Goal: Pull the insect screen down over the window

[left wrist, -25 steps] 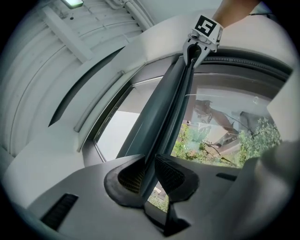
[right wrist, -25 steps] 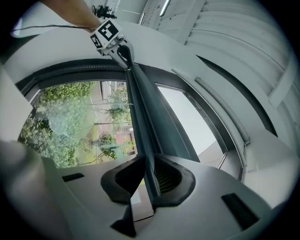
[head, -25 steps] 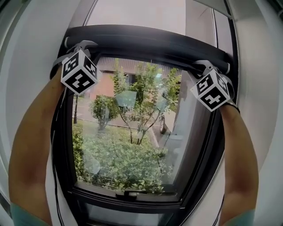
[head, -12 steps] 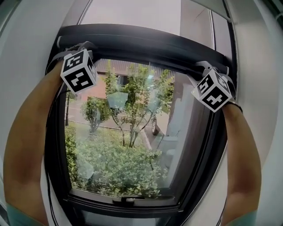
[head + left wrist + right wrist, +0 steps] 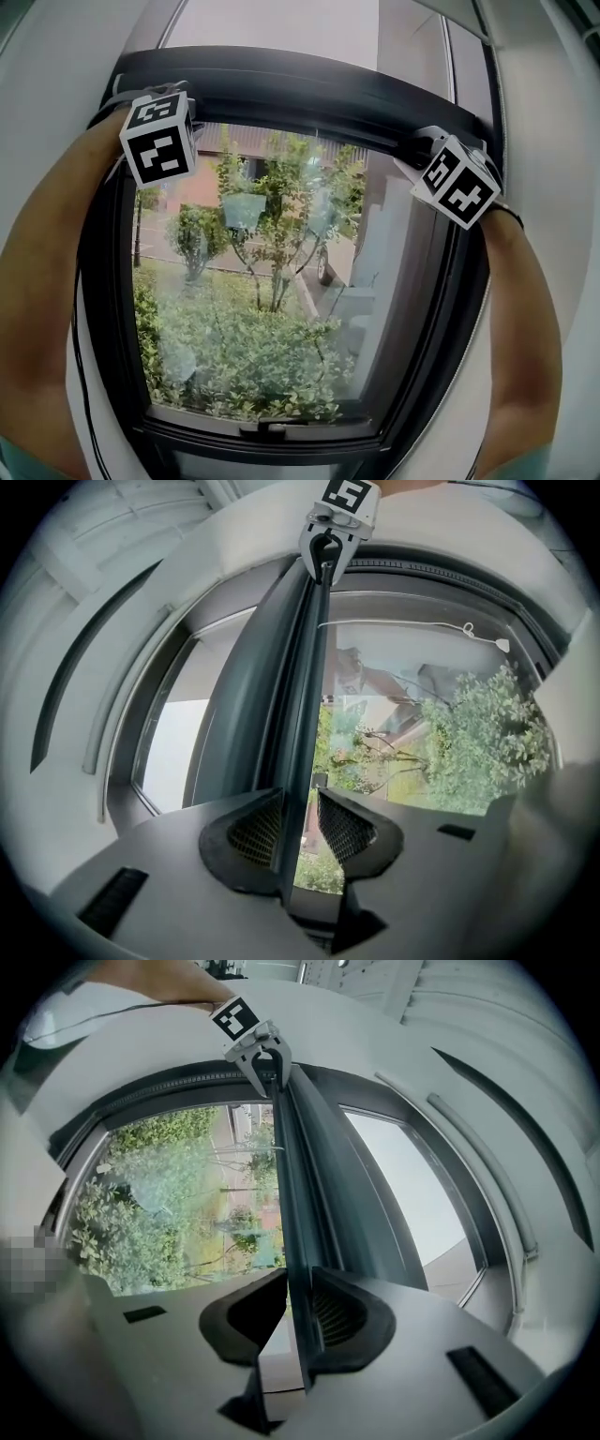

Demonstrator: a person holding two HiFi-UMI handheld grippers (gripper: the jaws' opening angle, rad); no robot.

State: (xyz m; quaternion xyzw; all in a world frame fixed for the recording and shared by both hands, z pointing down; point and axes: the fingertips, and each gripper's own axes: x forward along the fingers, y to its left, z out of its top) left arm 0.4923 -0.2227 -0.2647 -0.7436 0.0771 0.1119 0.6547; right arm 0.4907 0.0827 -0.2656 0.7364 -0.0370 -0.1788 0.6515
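The insect screen's dark pull bar (image 5: 300,89) curves across the top of the window, rolled up high. My left gripper (image 5: 159,98) is at the bar's left end and my right gripper (image 5: 441,141) at its right end, each with a marker cube facing me. In the left gripper view the bar's thin edge (image 5: 300,686) runs between the jaws of the left gripper (image 5: 298,827); they have just been opening, and greenery shows in a gap beside the right pad. The right gripper (image 5: 298,1312) also straddles the bar (image 5: 305,1176); its jaws have just been opening, with a gap at the left pad.
Behind the glass (image 5: 272,281) are shrubs, a tree and a building. A dark window frame (image 5: 112,309) surrounds the pane, with a handle (image 5: 267,431) on its lower rail. A thin white pull cord (image 5: 469,630) hangs near the top. Bare forearms rise on both sides.
My left gripper has slid leftwards along the bar and rolled, so its cube shows a different face. The right gripper has stayed near the bar's right end.
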